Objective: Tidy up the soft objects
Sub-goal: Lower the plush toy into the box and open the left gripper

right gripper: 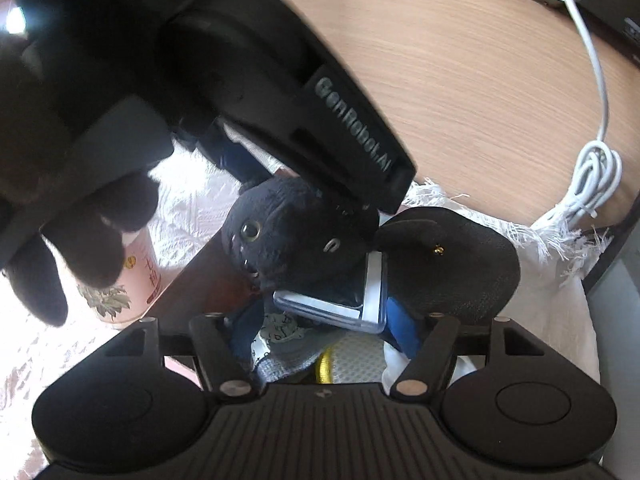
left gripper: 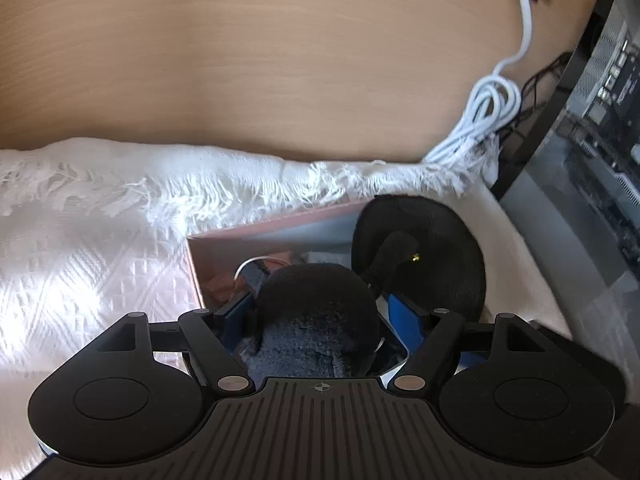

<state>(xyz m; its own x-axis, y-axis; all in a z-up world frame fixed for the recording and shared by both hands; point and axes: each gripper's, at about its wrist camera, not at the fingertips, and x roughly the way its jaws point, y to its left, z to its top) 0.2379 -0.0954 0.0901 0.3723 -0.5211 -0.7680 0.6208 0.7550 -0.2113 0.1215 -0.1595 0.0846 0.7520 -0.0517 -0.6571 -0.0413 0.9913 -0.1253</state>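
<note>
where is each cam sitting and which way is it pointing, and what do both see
Left wrist: sits on the left tool, looking forward and down into the pink box; its blue fingers flank the black plush toy.
Right wrist: sits on the right tool, facing the same box from the other side; the left tool's body and the person's gloved hand fill its upper left.
Shared: the plush toy, the black pad, the white fringed cloth, the white cable and the wooden tabletop.
</note>
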